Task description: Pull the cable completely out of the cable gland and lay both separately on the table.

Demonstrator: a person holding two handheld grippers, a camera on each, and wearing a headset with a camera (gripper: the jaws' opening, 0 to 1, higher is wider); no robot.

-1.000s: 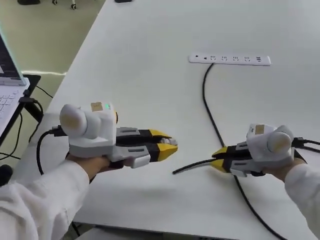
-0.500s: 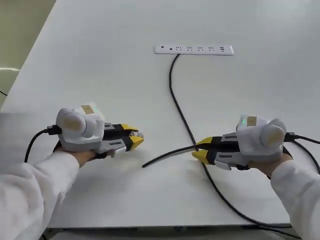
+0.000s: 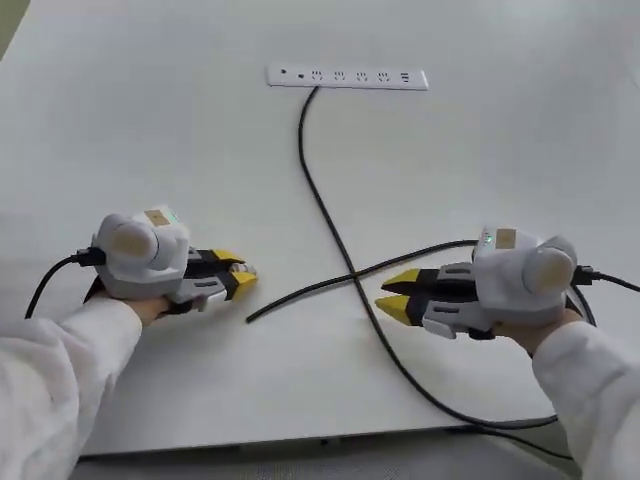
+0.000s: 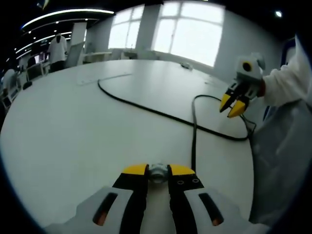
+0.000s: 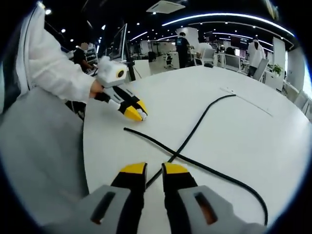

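My left gripper (image 3: 243,277) rests low on the table at the left, shut on the small grey metal cable gland (image 4: 157,172), which sits between its yellow fingertips. The loose black cable (image 3: 300,293) lies flat on the white table (image 3: 150,150). Its free end is just right of the left gripper, and it runs right and away, passing behind my right gripper (image 3: 398,293). The right gripper's jaws stand apart with nothing between them, just in front of the cable (image 5: 146,138). Gland and cable are separate.
A white power strip (image 3: 347,77) lies at the far side. Its black cord (image 3: 325,215) runs toward me, crosses the loose cable at the middle and goes off the front edge at the right. The table's front edge is close below both grippers.
The right gripper has let go of the cable, which now lies on the table behind its jaws. The left gripper, still holding the gland, has drawn left. The head camera has shifted.
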